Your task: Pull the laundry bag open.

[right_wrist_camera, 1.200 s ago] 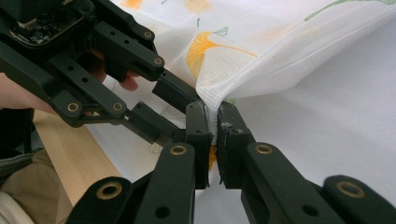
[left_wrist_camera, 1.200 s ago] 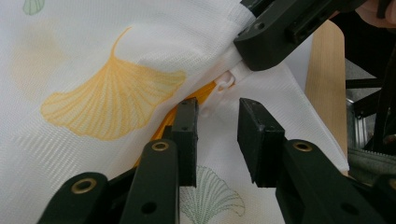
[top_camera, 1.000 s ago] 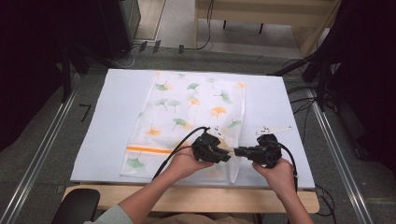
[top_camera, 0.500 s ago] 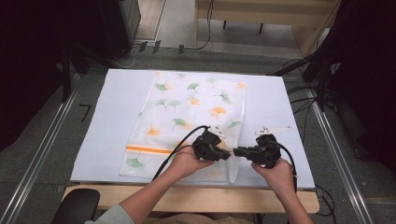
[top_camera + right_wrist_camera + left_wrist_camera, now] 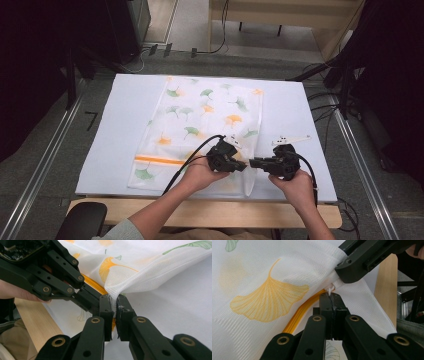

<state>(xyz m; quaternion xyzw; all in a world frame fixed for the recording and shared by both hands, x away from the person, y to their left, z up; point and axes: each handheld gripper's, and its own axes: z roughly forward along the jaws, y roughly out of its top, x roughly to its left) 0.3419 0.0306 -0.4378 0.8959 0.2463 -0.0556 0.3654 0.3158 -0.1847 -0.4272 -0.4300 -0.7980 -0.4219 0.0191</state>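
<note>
Both forearms reach in low, tips nearly meeting: the left claw [image 5: 243, 167] has just closed fully, the right claw [image 5: 254, 162] is clamped too.

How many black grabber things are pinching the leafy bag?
2. The left gripper pinches the white zipper pull at the mesh bag's near right corner; the right gripper pinches the fabric beside it.

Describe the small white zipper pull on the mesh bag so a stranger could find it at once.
On the white table lies a mesh bag printed with ginkgo leaves. Follow its orange zipper to the near right corner. The zipper pull is the small white tab there, pinched in the left gripper.
</note>
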